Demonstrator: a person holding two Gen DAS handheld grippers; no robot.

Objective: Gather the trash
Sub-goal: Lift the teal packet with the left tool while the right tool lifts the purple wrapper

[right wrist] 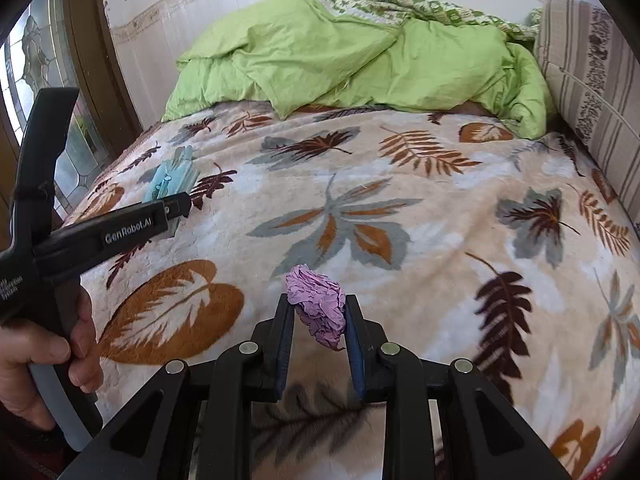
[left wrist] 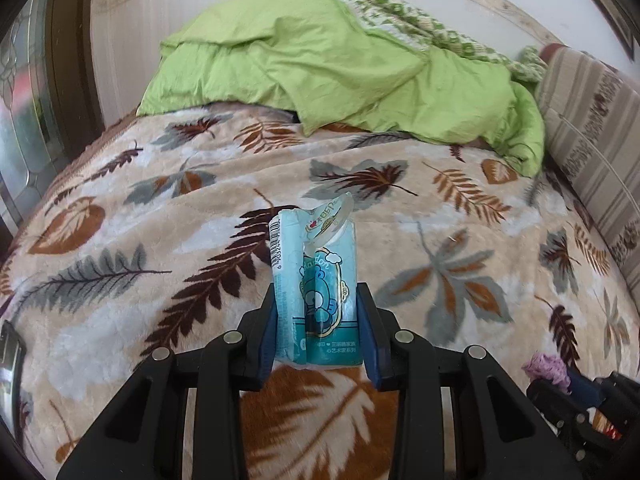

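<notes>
Above leaf-print blanket (right wrist: pixel 400 208), both pieces of trash lifted clear. Left gripper (left wrist: pixel 318 316) clamped on teal tissue packet (left wrist: pixel 316 280); right gripper (right wrist: pixel 318 320) pinched on crumpled purple paper (right wrist: pixel 318 304). Pickup step looks done. Next: carry both to bin, none in view; keep grips firm.

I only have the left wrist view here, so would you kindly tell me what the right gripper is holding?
Observer: The right gripper is shut on a crumpled purple paper.
Operator: Thank you. Is the paper off the blanket?
Observer: It looks so; the paper hangs between the pads above the blanket.
Operator: How does my left gripper look from there?
Observer: A hand holds its handle at the left edge, and the blue packet sticks out past the left gripper.
</notes>
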